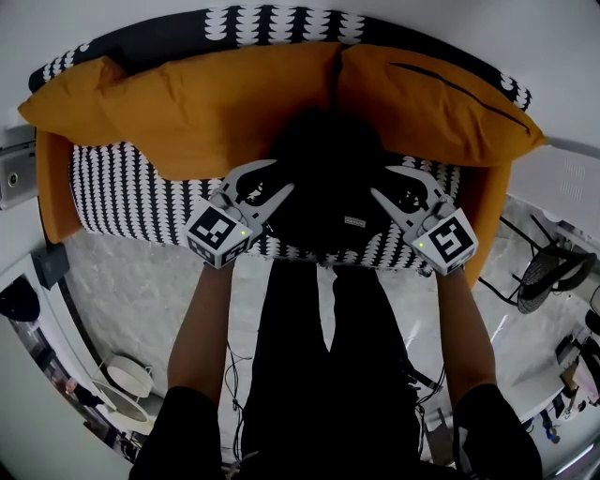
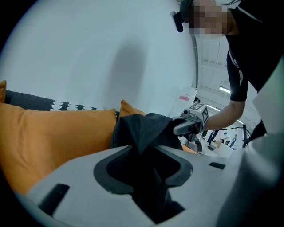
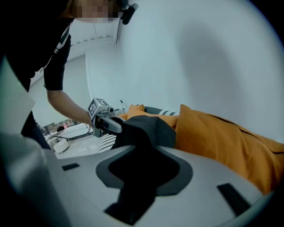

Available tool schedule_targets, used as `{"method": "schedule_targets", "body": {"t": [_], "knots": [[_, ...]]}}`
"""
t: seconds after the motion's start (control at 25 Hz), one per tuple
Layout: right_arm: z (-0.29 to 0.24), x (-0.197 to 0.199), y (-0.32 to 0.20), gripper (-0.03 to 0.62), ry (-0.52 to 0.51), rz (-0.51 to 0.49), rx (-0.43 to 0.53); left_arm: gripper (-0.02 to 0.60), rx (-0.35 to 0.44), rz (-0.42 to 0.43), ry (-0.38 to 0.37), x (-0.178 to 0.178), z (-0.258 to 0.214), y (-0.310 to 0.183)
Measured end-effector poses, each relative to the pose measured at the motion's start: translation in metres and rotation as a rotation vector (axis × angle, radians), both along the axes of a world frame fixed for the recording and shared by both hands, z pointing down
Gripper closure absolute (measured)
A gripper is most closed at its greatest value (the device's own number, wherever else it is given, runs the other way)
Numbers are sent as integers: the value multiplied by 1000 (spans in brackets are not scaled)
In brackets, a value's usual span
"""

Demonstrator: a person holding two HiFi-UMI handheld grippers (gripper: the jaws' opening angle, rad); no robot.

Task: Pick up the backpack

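1. While the person stands at the near edge of the sofa (image 1: 122,192), both forearms (image 1: 202,319) reach forward and slightly down, each hand carrying one gripper.
2. Just beyond the hands, the left gripper (image 1: 281,176) sits at the left side of the backpack (image 1: 328,173). Its own view shows a bunched fold of black fabric filling the gap between its jaws, so it appears clamped on the backpack.
3. Opposite it, the right gripper (image 1: 380,181) sits at the backpack's right side. Black fabric also fills the gap between its jaws, and it looks to be gripping the backpack too.
4. Between the two grippers, the backpack sits in the middle of the patterned seat, apparently not yet lifted, with its far side against the cushions.
5. Farther back, two orange cushions (image 1: 216,103) lean on the patterned backrest (image 1: 281,23), one left and one right, meeting behind the backpack.
6. Judging from this, the step in hand is securing the two-sided grip. The next move calls for raising both grippers together and evenly, so the soft fabric does not slip and the bag comes clear of the seat.
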State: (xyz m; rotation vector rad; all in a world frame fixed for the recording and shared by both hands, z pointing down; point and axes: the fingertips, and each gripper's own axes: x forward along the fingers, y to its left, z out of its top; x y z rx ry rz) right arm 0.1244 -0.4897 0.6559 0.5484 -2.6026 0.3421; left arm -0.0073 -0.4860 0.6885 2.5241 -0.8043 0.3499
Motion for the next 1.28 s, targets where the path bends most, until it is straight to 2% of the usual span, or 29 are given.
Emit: {"method": "schedule_targets", "body": {"t": [0.68, 1.28], "knots": [[-3, -2, 1, 517, -28, 30, 3, 486, -14, 18, 26, 3, -2, 5], [-8, 1, 12, 542, -64, 66, -7, 503, -13, 60, 49, 8, -7, 17]]}}
